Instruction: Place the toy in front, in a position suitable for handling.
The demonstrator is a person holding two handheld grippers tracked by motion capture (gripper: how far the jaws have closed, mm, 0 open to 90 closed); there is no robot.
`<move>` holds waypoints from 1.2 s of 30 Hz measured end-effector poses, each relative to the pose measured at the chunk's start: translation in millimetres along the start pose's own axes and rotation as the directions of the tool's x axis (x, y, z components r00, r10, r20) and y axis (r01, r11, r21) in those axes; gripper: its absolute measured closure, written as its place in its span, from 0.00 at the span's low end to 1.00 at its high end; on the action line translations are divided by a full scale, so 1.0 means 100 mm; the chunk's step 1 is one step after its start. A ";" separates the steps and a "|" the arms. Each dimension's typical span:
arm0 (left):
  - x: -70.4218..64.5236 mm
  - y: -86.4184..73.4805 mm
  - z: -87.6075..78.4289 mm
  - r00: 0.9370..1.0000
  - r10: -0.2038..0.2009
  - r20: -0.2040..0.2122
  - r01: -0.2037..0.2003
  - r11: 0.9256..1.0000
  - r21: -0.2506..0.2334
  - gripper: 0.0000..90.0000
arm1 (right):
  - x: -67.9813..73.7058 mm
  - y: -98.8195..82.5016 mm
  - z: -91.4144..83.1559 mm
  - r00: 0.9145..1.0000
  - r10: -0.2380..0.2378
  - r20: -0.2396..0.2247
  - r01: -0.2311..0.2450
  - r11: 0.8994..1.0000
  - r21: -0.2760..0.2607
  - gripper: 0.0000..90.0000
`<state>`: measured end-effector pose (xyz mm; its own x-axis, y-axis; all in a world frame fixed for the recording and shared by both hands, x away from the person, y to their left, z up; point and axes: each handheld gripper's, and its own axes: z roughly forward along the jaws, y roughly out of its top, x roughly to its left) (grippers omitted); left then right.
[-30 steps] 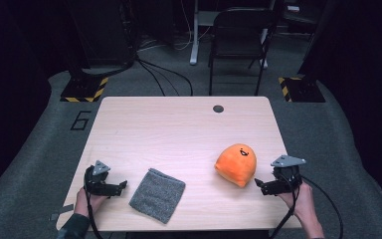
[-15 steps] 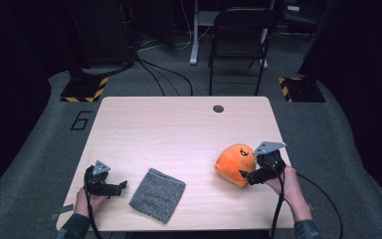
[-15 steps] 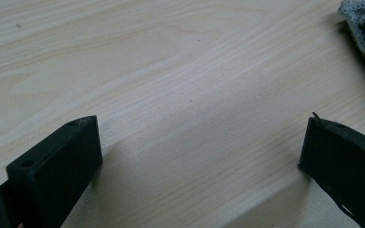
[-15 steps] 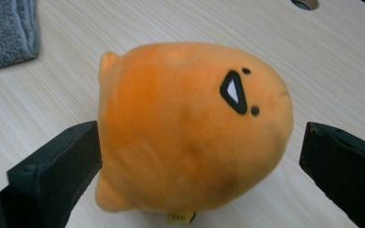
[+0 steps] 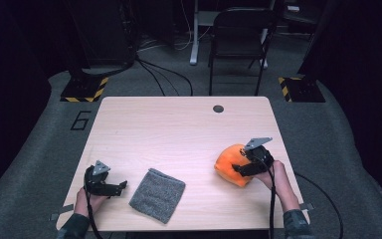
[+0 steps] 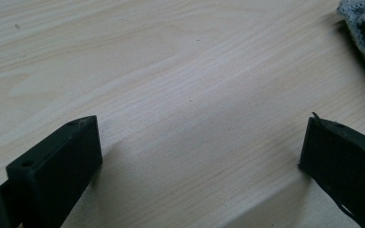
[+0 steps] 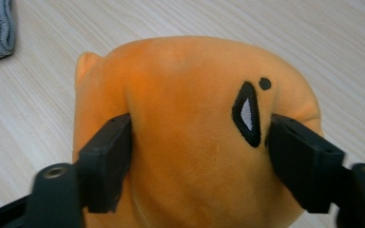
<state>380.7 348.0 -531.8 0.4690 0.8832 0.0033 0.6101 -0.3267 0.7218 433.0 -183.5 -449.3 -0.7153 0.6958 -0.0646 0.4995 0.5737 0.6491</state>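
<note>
While the right gripper point(image 7: 197, 156) has just been closing, its jaws now press into both flanks of the orange plush toy point(image 5: 231, 164), which sits on the tabletop point(image 5: 179, 134) near the right front edge, well apart from the grey cloth point(image 5: 157, 194). The fabric dents under the pads point(image 7: 111, 152), so this looks like a grip on soft stuffing rather than anything firm. That is the risk: the plush may squash and slide out when lifted, or only the loose cover may be pinched, letting the body sag and twist. The left gripper point(image 6: 199, 156) rests with jaws wide apart over bare wood beside the cloth, holding nothing.
</note>
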 end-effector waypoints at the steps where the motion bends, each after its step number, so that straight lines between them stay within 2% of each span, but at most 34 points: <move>1: 0.00 0.00 0.00 1.000 0.000 0.000 0.000 1.000 0.000 0.00 | -0.01 -0.02 0.02 1.000 0.023 -0.001 -0.023 1.000 0.001 0.38; 2: 0.00 0.00 0.00 1.000 0.000 0.000 0.000 1.000 0.000 0.00 | -0.02 -0.04 0.03 0.999 0.031 -0.007 -0.031 1.000 0.001 0.42; 3: 0.00 0.00 0.00 1.000 0.000 0.000 0.000 1.000 0.000 0.00 | -0.02 -0.07 0.05 1.000 0.029 -0.003 -0.029 0.999 -0.023 0.48; 5: 0.00 0.00 0.00 1.000 0.000 0.000 0.000 1.000 0.000 0.00 | -0.04 -0.09 0.05 0.999 0.033 -0.021 -0.033 0.999 -0.020 0.58; 7: 0.00 0.00 0.00 1.000 0.000 0.000 0.000 1.000 0.000 0.00 | -0.03 -0.11 0.06 0.998 0.056 -0.027 -0.057 0.998 -0.031 0.66; 10: 0.00 0.00 0.00 1.000 0.000 0.000 0.000 1.000 0.000 0.00 | 0.01 -0.12 0.05 0.997 0.072 -0.008 -0.072 0.997 -0.031 0.74; 14: 0.00 0.00 0.00 1.000 0.000 0.000 0.000 1.000 0.000 0.00 | 0.04 -0.11 0.04 0.997 0.078 0.011 -0.078 0.996 -0.042 0.77; 19: 0.00 0.00 0.00 1.000 0.000 0.000 0.000 1.000 0.000 0.00 | 0.08 -0.06 -0.09 0.993 0.115 0.022 -0.113 0.991 -0.078 0.79; 21: 0.00 0.00 0.00 1.000 0.000 0.000 0.000 1.000 0.000 0.00 | 0.09 -0.04 -0.11 0.993 0.115 0.031 -0.112 0.990 -0.081 0.79; 25: 0.00 0.00 0.00 1.000 0.000 0.000 0.000 1.000 0.000 0.00 | 0.19 0.08 -0.22 0.985 0.164 0.061 -0.156 0.981 -0.112 0.79; 26: 0.00 0.00 0.00 1.000 0.000 0.000 0.000 1.000 0.000 0.00 | 0.19 0.08 -0.22 0.985 0.164 0.061 -0.156 0.981 -0.112 0.79; 27: 0.00 0.00 0.00 1.000 0.000 0.000 0.000 1.000 0.000 0.00 | 0.23 0.13 -0.25 0.981 0.177 0.078 -0.167 0.979 -0.120 0.78; 31: 0.00 0.00 0.00 1.000 0.000 0.001 0.000 1.000 0.000 0.00 | 0.35 0.22 -0.28 0.971 0.216 0.100 -0.202 0.970 -0.135 0.78; 32: 0.00 0.00 0.00 1.000 0.000 0.001 0.000 1.000 0.000 0.00 | 0.36 0.24 -0.28 0.972 0.212 0.105 -0.197 0.970 -0.140 0.78; 35: 0.00 0.00 0.00 1.000 0.001 0.001 -0.001 1.000 0.000 0.00 | 0.43 0.30 -0.30 0.963 0.243 0.118 -0.224 0.962 -0.156 0.77; 36: 0.00 0.00 0.00 1.000 0.001 0.001 -0.001 1.000 0.000 0.00 | 0.43 0.30 -0.30 0.963 0.243 0.118 -0.224 0.962 -0.156 0.77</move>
<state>380.7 348.1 -531.7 0.4698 0.8828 0.0033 0.6100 -0.3273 0.7217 402.9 -149.4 -410.4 -0.5096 0.8604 0.0059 0.5645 0.3292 0.7569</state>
